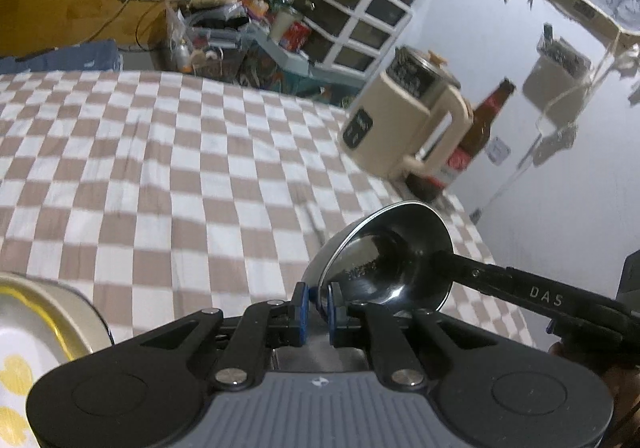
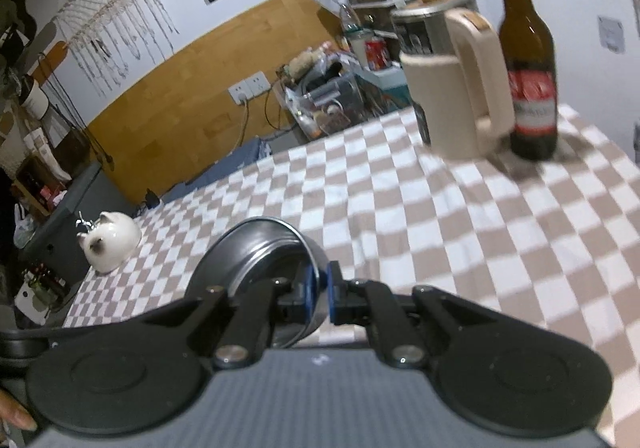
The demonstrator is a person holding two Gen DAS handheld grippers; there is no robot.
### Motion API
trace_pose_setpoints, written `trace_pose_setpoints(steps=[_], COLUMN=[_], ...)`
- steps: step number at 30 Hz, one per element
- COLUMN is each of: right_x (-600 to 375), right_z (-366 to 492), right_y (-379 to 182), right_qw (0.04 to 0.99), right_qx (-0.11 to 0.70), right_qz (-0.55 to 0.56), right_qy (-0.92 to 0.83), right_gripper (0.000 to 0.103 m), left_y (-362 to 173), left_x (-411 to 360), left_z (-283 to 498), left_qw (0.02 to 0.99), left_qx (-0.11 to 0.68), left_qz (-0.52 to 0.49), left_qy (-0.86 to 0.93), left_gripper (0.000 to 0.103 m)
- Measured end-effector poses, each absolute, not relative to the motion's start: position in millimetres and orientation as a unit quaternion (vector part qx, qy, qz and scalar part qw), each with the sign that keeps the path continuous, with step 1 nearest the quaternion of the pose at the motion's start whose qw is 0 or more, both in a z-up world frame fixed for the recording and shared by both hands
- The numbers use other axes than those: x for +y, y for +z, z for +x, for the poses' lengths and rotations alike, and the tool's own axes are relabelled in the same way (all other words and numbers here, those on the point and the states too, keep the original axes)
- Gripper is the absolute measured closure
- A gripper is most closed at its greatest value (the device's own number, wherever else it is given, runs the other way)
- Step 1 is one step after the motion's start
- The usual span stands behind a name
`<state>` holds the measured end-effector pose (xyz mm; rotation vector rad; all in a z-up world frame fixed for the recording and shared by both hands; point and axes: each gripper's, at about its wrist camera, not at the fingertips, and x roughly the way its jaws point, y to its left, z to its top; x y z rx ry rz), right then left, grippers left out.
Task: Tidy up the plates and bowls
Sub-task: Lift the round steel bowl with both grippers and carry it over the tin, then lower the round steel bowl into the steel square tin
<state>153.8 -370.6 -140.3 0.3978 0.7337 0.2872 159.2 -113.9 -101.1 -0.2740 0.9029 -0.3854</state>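
Pinching opposite rims, your left gripper (image 1: 318, 306) and right gripper (image 2: 320, 290) both clamp the round stainless-steel bowl (image 1: 394, 254), held tilted in the air between them above the brown-and-white checked tablecloth (image 1: 168, 168). A white plate with yellow pattern (image 1: 24, 360) lies at the cloth's near left edge, closest to your left hand. At the far right corner stand a beige electric kettle (image 2: 456, 88) and brown glass bottle (image 2: 528, 60); nothing blocks the middle.
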Motion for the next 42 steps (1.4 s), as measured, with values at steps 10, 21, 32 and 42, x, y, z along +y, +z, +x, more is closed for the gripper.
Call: trace_pose_setpoints(steps=[10, 21, 32, 42], right_x=[-373.2, -365.6, -359.0, -353.2], right_z=[126.4, 124.2, 128.7, 140.4], right_y=[-160.9, -170.0, -177.9, -183.1], right_qw=[0.89, 0.884, 0.879, 0.88], right_qx=[0.393, 0.416, 0.434, 0.438], right_qz=[0.201, 0.189, 0.18, 0.164], right_qy=[0.11, 0.099, 0.085, 0.082], right_gripper=[0.094, 0.094, 0.095, 0.095], left_y=[-123.1, -134.7, -140.4, -143.0], left_x=[-125.2, -122.7, -123.3, -124.1], left_z=[137.2, 134.0, 134.2, 134.7], left_qw=[0.852, 0.841, 0.835, 0.832], left_qx=[0.472, 0.492, 0.502, 0.506], left_qz=[-0.091, -0.093, -0.089, -0.087], left_qy=[-0.21, -0.205, -0.207, -0.212], left_gripper=[0.091, 0.091, 0.091, 0.091])
